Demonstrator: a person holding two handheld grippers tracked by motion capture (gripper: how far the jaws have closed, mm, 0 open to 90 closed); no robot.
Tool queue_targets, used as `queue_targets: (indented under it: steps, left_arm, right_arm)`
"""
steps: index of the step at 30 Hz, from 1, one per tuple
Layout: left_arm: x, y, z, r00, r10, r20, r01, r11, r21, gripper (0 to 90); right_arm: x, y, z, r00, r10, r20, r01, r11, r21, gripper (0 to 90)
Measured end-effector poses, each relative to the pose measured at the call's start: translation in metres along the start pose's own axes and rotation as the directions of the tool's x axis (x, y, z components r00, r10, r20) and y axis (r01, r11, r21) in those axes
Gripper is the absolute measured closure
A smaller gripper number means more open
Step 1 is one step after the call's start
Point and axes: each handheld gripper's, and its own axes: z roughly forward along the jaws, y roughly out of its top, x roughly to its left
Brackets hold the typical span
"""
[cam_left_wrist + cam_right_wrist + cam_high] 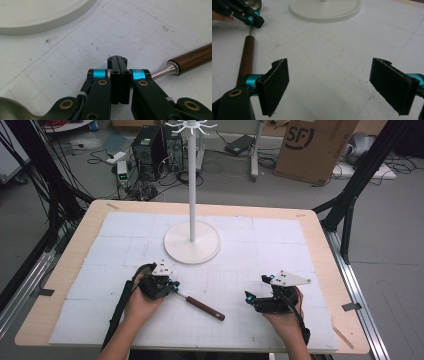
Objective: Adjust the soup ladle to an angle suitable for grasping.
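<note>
On the white gridded surface (260,250), before the white round-based stand (192,241), the wooden-handled metal ladle (205,307) lies diagonally — handle toward the wide-open right gripper (255,299), the pinched-together left gripper (172,285) at its shaft.

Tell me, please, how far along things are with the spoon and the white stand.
Done: nothing that I can see. The spoon lies flat on the mat, in front of the white stand.
In hand: the left tongs are shut right over its metal shank, though I cannot tell whether they pinch it. The right tongs are open and holding nothing.
Left: lifting it, and perhaps hanging it on the stand.
</note>
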Motion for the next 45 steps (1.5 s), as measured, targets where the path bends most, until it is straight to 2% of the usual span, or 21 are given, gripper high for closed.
queue_targets:
  steps: [4, 7, 10, 13, 14, 15, 17, 18, 19, 22, 23, 25, 26, 27, 30, 31, 34, 37, 41, 44, 45]
  left_arm:
    - [-0.002, -0.001, -0.003, 1.0000, 0.005, 0.002, -0.005, 0.9998, -0.021, 89.7]
    - [-0.009, 0.001, -0.007, 0.9984, -0.003, 0.056, 0.006, 0.9979, -0.065, 89.6]
    - [-0.020, 0.003, -0.011, 0.9914, 0.030, 0.128, -0.017, 0.9947, -0.101, 89.6]
    - [-0.032, 0.004, -0.011, 0.9805, 0.062, 0.187, -0.039, 0.9914, -0.125, 89.6]
    - [-0.041, 0.004, -0.009, 0.9698, 0.080, 0.230, -0.049, 0.9893, -0.137, 89.6]
    - [-0.041, 0.004, -0.009, 0.9698, 0.080, 0.230, -0.049, 0.9893, -0.137, 89.6]
    - [-0.051, 0.004, -0.004, 0.9571, 0.108, 0.269, -0.077, 0.9892, -0.125, 89.6]
    - [-0.058, 0.004, 0.000, 0.9458, 0.137, 0.294, -0.104, 0.9867, -0.125, 89.5]
    - [-0.063, 0.005, 0.003, 0.9383, 0.157, 0.308, -0.126, 0.9849, -0.119, 89.0]
    - [-0.073, 0.006, 0.012, 0.9254, 0.180, 0.334, -0.156, 0.9830, -0.096, 89.0]
    - [-0.076, 0.006, 0.015, 0.9235, 0.189, 0.334, -0.170, 0.9818, -0.084, 89.0]
    - [-0.079, 0.008, 0.022, 0.9258, 0.192, 0.326, -0.178, 0.9814, -0.072, 89.6]
    - [-0.080, 0.009, 0.025, 0.9259, 0.183, 0.331, -0.165, 0.9829, -0.081, 89.5]
    - [-0.080, 0.012, 0.028, 0.9323, 0.167, 0.321, -0.147, 0.9854, -0.086, 89.5]
    - [-0.081, 0.013, 0.032, 0.9342, 0.153, 0.322, -0.130, 0.9873, -0.091, 89.6]
    - [-0.083, 0.016, 0.035, 0.9404, 0.144, 0.308, -0.120, 0.9882, -0.095, 89.5]
    - [-0.082, 0.021, 0.037, 0.9442, 0.137, 0.299, -0.115, 0.9892, -0.091, 89.5]
    - [-0.081, 0.029, 0.043, 0.9533, 0.138, 0.269, -0.119, 0.9894, -0.083, 89.5]
    - [-0.082, 0.035, 0.051, 0.9525, 0.137, 0.272, -0.116, 0.9889, -0.093, 89.6]
    - [-0.079, 0.043, 0.056, 0.9590, 0.135, 0.249, -0.118, 0.9895, -0.084, 89.5]
    - [-0.079, 0.043, 0.056, 0.9590, 0.135, 0.249, -0.118, 0.9895, -0.084, 89.6]
  right_arm:
    - [0.001, 0.000, 0.001, 1.0000, 0.006, 0.002, -0.006, 1.000, 0.008, 14.6]
    - [0.000, -0.001, 0.001, 1.0000, 0.001, 0.004, -0.001, 1.000, 0.010, 14.7]
    - [-0.001, -0.001, 0.001, 1.0000, 0.006, 0.004, -0.006, 1.000, 0.009, 14.6]
    - [-0.002, -0.001, 0.000, 1.0000, 0.009, 0.003, -0.009, 1.000, 0.007, 14.6]
    - [-0.002, -0.001, 0.000, 1.0000, 0.007, 0.003, -0.007, 1.000, 0.007, 14.6]
    - [-0.001, -0.001, 0.000, 1.0000, 0.009, 0.004, -0.009, 1.000, 0.007, 14.6]
    - [-0.002, -0.001, 0.000, 1.0000, 0.006, 0.006, -0.006, 1.000, 0.003, 14.6]
    - [-0.002, -0.001, 0.000, 1.0000, 0.005, 0.006, -0.005, 1.000, 0.004, 14.6]
    - [-0.002, 0.000, -0.001, 1.0000, 0.004, 0.006, -0.004, 1.000, -0.002, 14.7]
    - [-0.002, 0.000, -0.002, 0.9999, 0.008, 0.007, -0.008, 1.000, -0.002, 14.6]
    - [-0.002, 0.000, -0.002, 0.9999, 0.013, 0.007, -0.013, 1.000, -0.001, 14.6]
    - [-0.002, 0.000, -0.001, 0.9999, 0.011, 0.007, -0.011, 1.000, 0.000, 14.6]
    - [-0.002, 0.000, -0.001, 0.9999, 0.010, 0.006, -0.010, 1.000, -0.001, 14.7]
    - [-0.002, 0.000, -0.001, 0.9999, 0.010, 0.006, -0.010, 1.000, -0.002, 14.6]
    - [-0.003, -0.001, -0.002, 0.9999, 0.015, 0.004, -0.015, 1.000, -0.004, 14.7]
    - [-0.004, -0.001, -0.003, 0.9998, 0.020, 0.002, -0.020, 1.000, -0.009, 14.6]
    - [-0.004, -0.001, -0.003, 0.9998, 0.022, 0.001, -0.022, 1.000, -0.011, 14.6]
    - [-0.003, -0.001, -0.003, 0.9997, 0.024, 0.002, -0.024, 1.000, -0.008, 14.7]
    - [-0.005, -0.001, -0.003, 0.9998, 0.021, 0.003, -0.021, 1.000, -0.008, 14.7]
    - [-0.006, -0.002, -0.004, 0.9996, 0.026, 0.004, -0.026, 1.000, -0.010, 14.7]
    - [-0.006, -0.002, -0.004, 0.9997, 0.025, 0.007, -0.025, 1.000, -0.010, 14.7]
